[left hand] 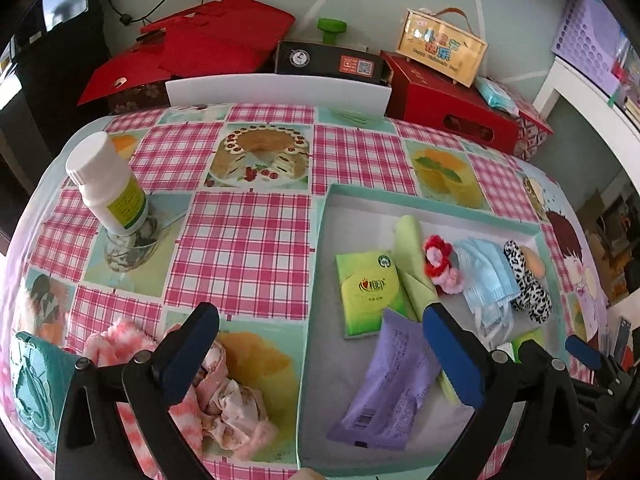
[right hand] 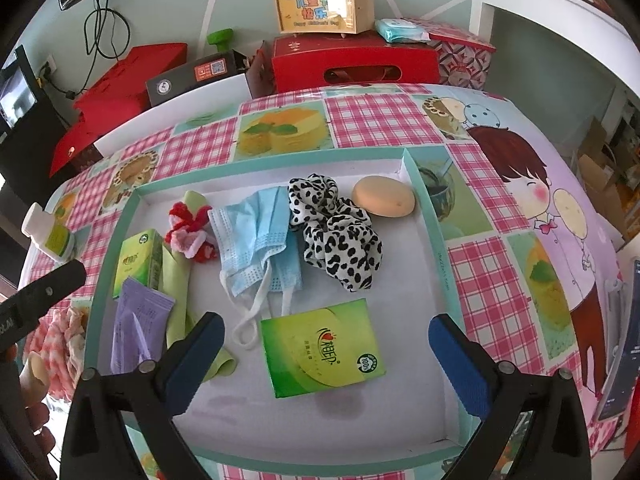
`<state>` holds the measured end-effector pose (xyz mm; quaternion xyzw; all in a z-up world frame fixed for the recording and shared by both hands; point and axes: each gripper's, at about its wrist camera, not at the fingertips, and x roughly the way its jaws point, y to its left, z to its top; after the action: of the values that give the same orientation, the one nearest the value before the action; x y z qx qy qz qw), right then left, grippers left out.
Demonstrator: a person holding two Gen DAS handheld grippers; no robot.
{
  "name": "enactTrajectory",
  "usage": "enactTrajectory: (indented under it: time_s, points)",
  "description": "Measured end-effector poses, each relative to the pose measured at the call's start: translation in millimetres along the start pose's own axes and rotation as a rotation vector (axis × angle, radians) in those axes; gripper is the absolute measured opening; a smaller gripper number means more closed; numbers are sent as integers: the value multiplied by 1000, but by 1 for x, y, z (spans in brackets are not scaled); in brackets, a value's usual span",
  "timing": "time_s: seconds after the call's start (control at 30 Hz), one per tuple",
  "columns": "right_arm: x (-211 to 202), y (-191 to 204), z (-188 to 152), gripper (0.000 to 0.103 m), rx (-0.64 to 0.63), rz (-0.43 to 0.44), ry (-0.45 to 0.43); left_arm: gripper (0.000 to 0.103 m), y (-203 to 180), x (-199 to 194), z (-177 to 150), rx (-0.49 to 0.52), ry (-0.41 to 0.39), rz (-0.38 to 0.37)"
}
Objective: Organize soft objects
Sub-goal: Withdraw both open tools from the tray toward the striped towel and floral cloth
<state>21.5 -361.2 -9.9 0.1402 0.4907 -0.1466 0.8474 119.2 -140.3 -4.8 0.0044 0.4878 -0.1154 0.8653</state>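
A shallow teal-rimmed tray (right hand: 436, 240) holds a green tissue pack (right hand: 320, 348), blue face masks (right hand: 256, 232), a leopard scrunchie (right hand: 336, 232), a beige sponge (right hand: 384, 196), a red-pink flower scrunchie (right hand: 190, 232), a second green pack (right hand: 138, 260) and a purple packet (left hand: 392, 384). My right gripper (right hand: 325, 328) hovers open over the near tissue pack, pads clear of it. My left gripper (left hand: 318, 320) is open above the tray's left rim (left hand: 320, 240), nothing between its fingers. Crumpled pink cloths (left hand: 224, 392) lie on the table under its left finger.
A white bottle (left hand: 108, 184) stands on a glass jar at the table's left. A teal object (left hand: 30, 380) lies at the near left edge. Red boxes (right hand: 352, 64), a black box (left hand: 328, 60) and a wooden carry case (right hand: 324, 4) line the back. A white shelf (right hand: 520, 12) stands at the right.
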Motion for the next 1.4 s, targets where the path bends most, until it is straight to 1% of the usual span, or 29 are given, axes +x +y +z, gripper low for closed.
enactTrajectory:
  time_s: [0.13,0.23,0.37,0.53,0.63,0.77,0.87,0.97,1.13,1.2,1.4]
  points:
    - [0,-1,0,103,5,4,-2,102,6,2,1,-37,-4,-24]
    - [0,0,0,103,-1,7,1,101,8,2,2,-45,-2,-42]
    - [1,3,0,103,-10,10,2,101,8,0,3,-33,-15,-31]
    - [0,7,1,103,-19,23,-3,101,11,-1,6,-41,-17,-29]
    - [-1,14,2,103,-29,45,-6,101,15,-3,7,-63,-17,-34]
    - [-3,27,3,103,-57,86,-15,101,17,-13,8,-72,-57,1]
    - [-4,36,3,103,-68,124,-19,101,12,-23,9,-44,-86,19]
    - [-4,46,2,103,-90,148,-21,101,8,-28,9,-23,-92,11]
    - [-3,52,1,103,-111,159,-23,101,5,-30,-1,-26,-74,-8]
    - [-3,50,1,103,-111,158,-23,101,5,-30,-6,-37,-63,-3]
    - [-3,43,2,103,-109,149,-26,101,14,-39,-21,-94,-72,-21]
